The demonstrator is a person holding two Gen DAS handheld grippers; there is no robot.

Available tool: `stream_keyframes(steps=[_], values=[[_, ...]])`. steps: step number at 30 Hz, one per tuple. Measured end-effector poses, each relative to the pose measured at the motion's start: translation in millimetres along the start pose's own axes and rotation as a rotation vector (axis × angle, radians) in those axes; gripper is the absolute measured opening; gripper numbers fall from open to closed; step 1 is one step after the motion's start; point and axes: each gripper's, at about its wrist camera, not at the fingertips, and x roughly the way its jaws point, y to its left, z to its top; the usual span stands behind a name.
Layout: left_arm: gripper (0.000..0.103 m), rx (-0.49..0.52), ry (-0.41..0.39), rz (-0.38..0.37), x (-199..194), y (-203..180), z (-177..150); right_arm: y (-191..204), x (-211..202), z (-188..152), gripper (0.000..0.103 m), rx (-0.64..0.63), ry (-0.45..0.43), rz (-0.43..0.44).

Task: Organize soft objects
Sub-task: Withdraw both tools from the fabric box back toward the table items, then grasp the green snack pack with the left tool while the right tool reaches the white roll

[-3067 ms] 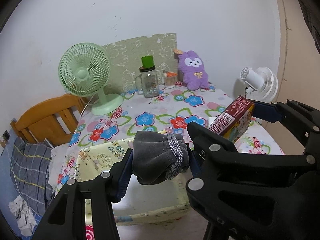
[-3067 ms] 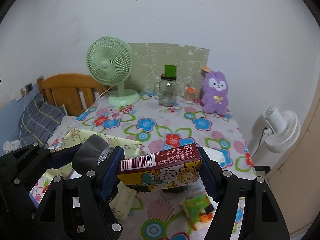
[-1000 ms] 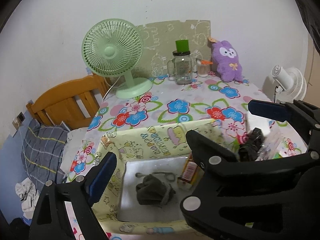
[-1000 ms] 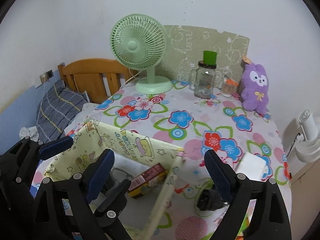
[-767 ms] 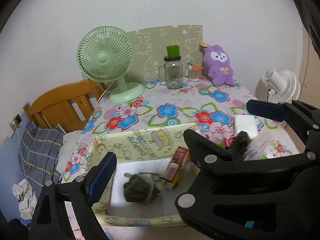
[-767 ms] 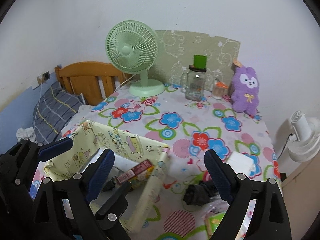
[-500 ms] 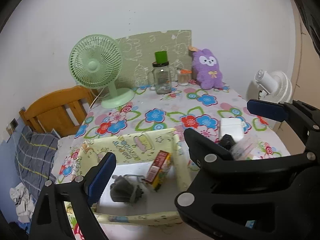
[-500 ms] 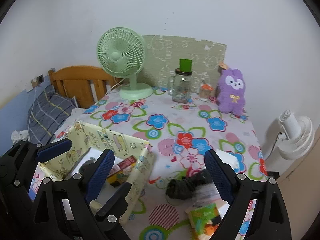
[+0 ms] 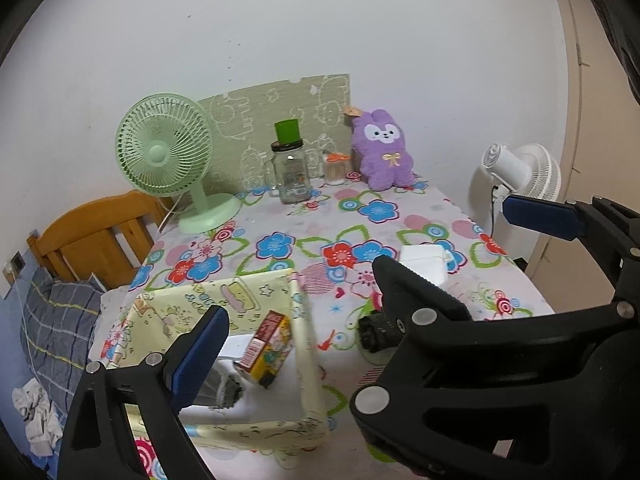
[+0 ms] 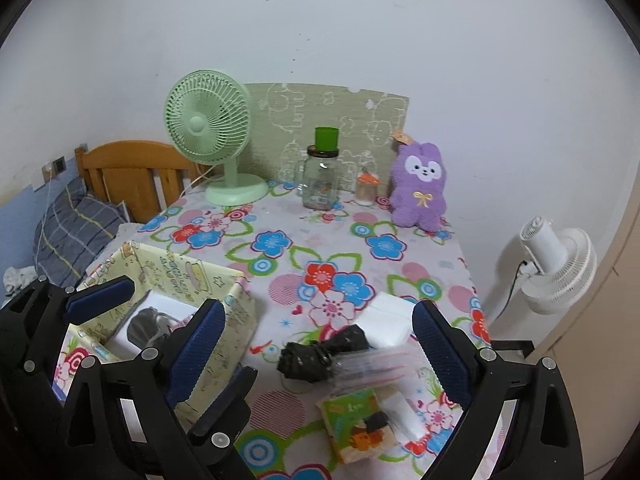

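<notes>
Both grippers stood with jaws apart and empty above the bench [image 10: 280, 216]; the left gripper [image 9: 360, 264] hung over the yellow fabric bin [image 9: 224, 300], the right gripper [image 10: 316, 340] over what remained outside it; a grey sock [image 9: 220, 388] and a small carton [image 9: 268, 348] already lay in the bin; by my judgement roughly half was done, since a dark rolled cloth [image 10: 316, 354], a tissue pack [image 10: 360, 428] and a white pack [image 10: 390, 322] were not yet stowed.

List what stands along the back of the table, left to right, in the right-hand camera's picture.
Green desk fan → glass mug jar with green cup on its lid → small orange-capped jar → purple plush bunny.
</notes>
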Motion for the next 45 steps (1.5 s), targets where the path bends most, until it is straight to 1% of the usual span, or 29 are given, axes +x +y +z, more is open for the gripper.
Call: stream_keyframes(steps=[5,20,25,30,34,40,45], values=[[0.098,0.01,-0.009,-0.023,-0.5,-13.4,-0.7,-10.8,-6.9,-6.0,0.097,0.0,-0.004,-0.015],[0.099,0.0,0.008,-0.105,9.4,-53.6,-11.5,-46.6,-10.7,-33.2,0.097,0.01,0.006,-0.05],[0.099,0.006,0.014,-0.127,15.8,-66.1,-17.4,-57.0,-11.1,-44.5,0.101,0.013,-0.006,-0.077],[0.099,0.008,0.041,-0.151,26.9,-77.2,-22.8,-65.6,-4.1,-53.7,0.101,0.021,0.025,-0.086],[0.099,0.004,0.063,-0.156,37.1,-83.6,-26.4,-71.9,3.2,-61.4,0.101,0.031,0.046,-0.088],[0.098,0.022,0.1,-0.156,53.2,-91.6,-34.3,-82.2,18.0,-74.0,0.101,0.061,0.076,-0.06],[0.098,0.023,0.15,-0.17,69.8,-93.8,-41.6,-90.3,31.1,-86.0,0.101,0.09,0.111,-0.054]])
